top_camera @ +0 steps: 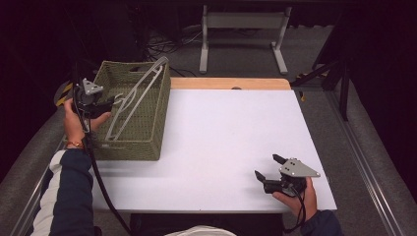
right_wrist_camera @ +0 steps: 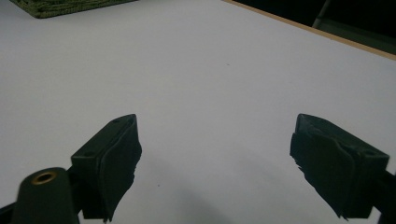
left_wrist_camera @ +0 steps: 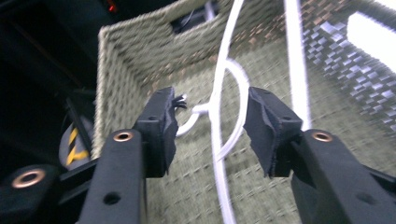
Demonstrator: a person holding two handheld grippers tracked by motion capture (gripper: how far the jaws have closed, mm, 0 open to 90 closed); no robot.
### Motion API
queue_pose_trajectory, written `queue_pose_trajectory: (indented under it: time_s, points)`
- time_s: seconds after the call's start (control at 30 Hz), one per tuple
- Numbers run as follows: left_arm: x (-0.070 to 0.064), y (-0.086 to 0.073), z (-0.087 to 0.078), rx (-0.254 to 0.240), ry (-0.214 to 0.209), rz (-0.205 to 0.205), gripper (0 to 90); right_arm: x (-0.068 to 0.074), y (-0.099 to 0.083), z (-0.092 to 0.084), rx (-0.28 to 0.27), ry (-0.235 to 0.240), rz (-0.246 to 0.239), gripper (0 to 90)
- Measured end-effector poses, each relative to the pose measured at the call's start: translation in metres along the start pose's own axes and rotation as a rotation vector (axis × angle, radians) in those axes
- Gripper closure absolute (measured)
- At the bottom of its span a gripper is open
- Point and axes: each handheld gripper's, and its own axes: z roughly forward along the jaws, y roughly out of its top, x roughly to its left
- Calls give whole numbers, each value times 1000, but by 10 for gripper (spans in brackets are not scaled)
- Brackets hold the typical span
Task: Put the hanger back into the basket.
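A white plastic hanger (top_camera: 135,98) leans inside a woven green basket (top_camera: 133,150) at the table's left, its top resting on the far right rim. My left gripper (top_camera: 112,102) reaches over the basket's left wall. In the left gripper view its jaws stand open (left_wrist_camera: 212,121) on either side of the hanger's hook (left_wrist_camera: 236,79), and neither pad touches it. My right gripper (top_camera: 267,166) rests open near the front right of the white table (top_camera: 221,132), with nothing between its fingers (right_wrist_camera: 215,158).
The basket's corner (right_wrist_camera: 56,5) shows at the top left of the right gripper view, far from the jaws. A wooden strip (top_camera: 231,83) runs along the table's back edge. A white frame stand (top_camera: 241,34) and cables lie on the floor beyond.
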Motion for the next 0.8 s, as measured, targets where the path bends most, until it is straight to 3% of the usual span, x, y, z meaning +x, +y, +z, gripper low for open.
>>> queue_pose_trajectory:
  time_s: [0.43, 0.8]
  points:
    - [-32, 20, -16, -165, -100, 25, 341, 0, 0, -1, -2, -2, -1, 156]
    - [-50, 22, -29, -284, -191, 27, 197, 0, 0, -1, -7, -4, -3, 156]
